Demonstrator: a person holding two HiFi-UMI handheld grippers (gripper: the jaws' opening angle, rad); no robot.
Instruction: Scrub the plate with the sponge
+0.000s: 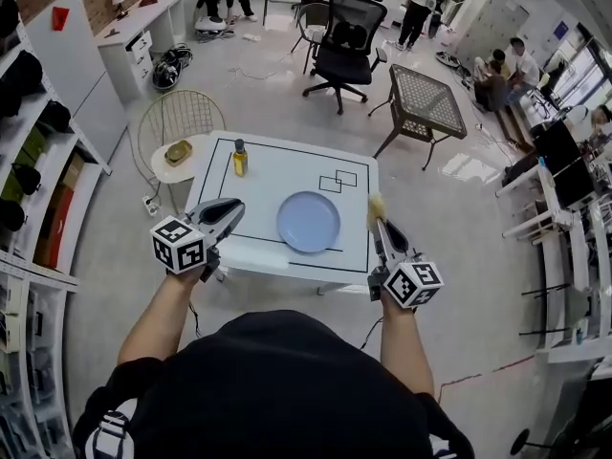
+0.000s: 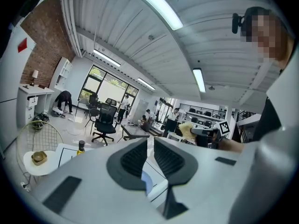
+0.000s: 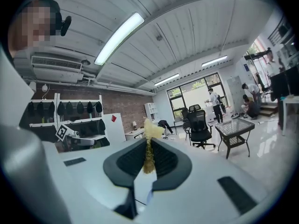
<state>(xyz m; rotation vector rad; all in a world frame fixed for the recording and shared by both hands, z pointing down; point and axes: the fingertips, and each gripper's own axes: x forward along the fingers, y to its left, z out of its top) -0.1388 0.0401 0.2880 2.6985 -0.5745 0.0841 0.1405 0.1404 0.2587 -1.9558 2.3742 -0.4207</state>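
A round light-blue plate (image 1: 308,221) lies flat on the white table (image 1: 277,170), between my two grippers. My right gripper (image 1: 379,222) hangs over the table's right edge, just right of the plate, shut on a yellow sponge (image 1: 375,206). In the right gripper view the sponge (image 3: 150,129) sticks up past the pads of that gripper (image 3: 148,146). My left gripper (image 1: 232,209) is at the plate's left, above the table's front left part. Its jaws are nearly together with nothing between them (image 2: 150,143). A sliver of the plate (image 2: 145,181) shows below them.
A small yellow bottle with a black cap (image 1: 240,158) stands at the table's far left. A round side table with a bowl (image 1: 178,152) and a wire chair (image 1: 182,118) are to the left. An office chair (image 1: 344,41) and a black mesh table (image 1: 424,98) stand beyond.
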